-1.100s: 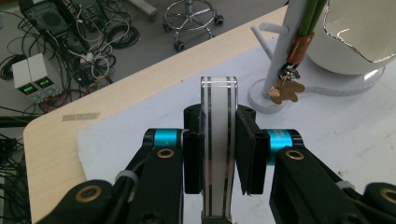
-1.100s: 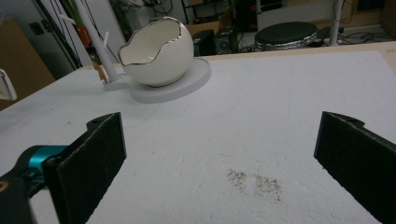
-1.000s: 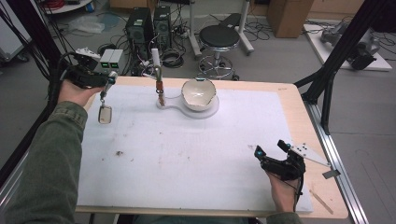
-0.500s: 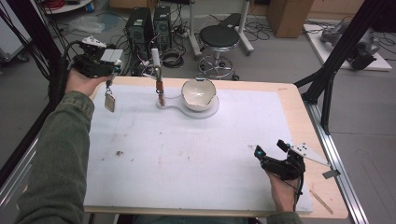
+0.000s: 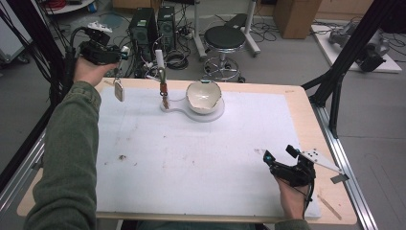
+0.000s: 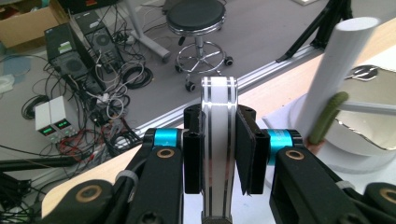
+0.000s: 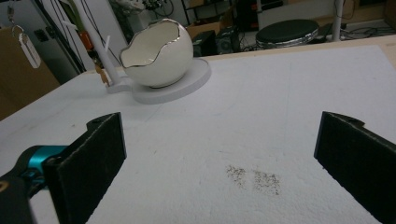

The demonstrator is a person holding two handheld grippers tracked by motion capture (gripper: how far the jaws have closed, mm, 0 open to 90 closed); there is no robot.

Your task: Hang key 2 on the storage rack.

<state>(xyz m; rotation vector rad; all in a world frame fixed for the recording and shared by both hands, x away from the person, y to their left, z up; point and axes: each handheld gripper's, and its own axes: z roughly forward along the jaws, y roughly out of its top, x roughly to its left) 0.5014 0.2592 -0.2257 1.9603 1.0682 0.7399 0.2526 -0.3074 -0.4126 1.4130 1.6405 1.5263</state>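
Left tongs (image 6: pixel 219 154) pinching flat white tag (image 6: pixel 218 140) with silver stripes. Right tongs (image 7: pixel 219 154) spread over grainy white counter (image 7: pixel 261 112). Glossy eggshell-shaped bowl (image 7: pixel 156 56) on round base.

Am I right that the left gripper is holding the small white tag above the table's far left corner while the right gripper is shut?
Not quite: the right gripper is open, its jaws standing wide apart in the right gripper view. The left gripper does hold the white tag above the table at its far left corner.
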